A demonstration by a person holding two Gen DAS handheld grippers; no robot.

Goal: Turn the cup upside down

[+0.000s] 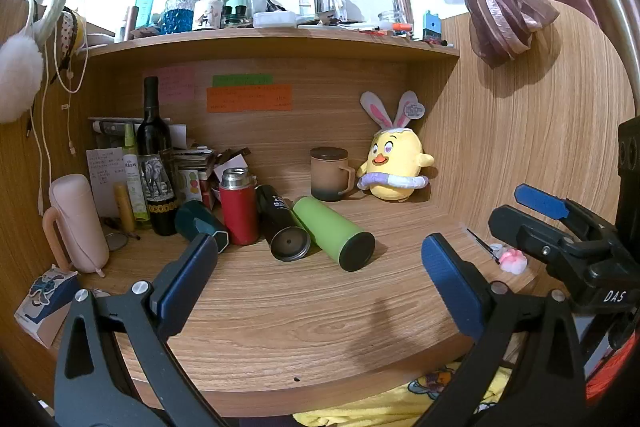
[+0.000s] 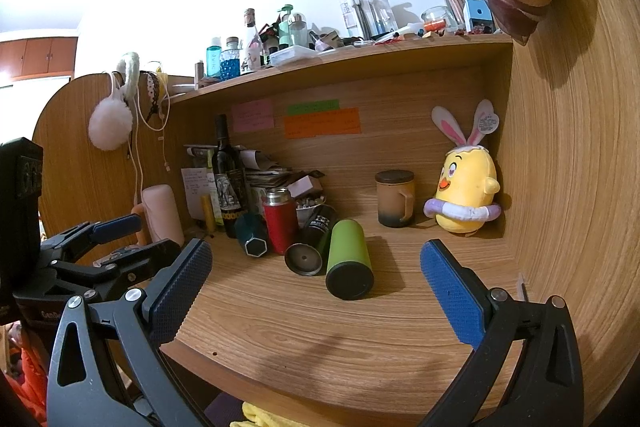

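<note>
A green cup (image 1: 334,233) lies on its side on the wooden desk (image 1: 304,315), black end toward me; it also shows in the right wrist view (image 2: 347,258). A black cup (image 1: 282,229) lies beside it on the left, and shows in the right wrist view (image 2: 314,241) too. A dark teal cup (image 1: 200,223) lies further left. My left gripper (image 1: 320,267) is open and empty, short of the green cup. My right gripper (image 2: 316,271) is open and empty, also short of it, and shows at the right of the left wrist view (image 1: 532,223).
A red flask (image 1: 239,209), a wine bottle (image 1: 154,163) and a pink bottle (image 1: 78,223) stand at the left. A lidded brown mug (image 1: 331,173) and a yellow chick plush (image 1: 394,165) stand at the back. A wooden side wall (image 1: 540,131) closes the right.
</note>
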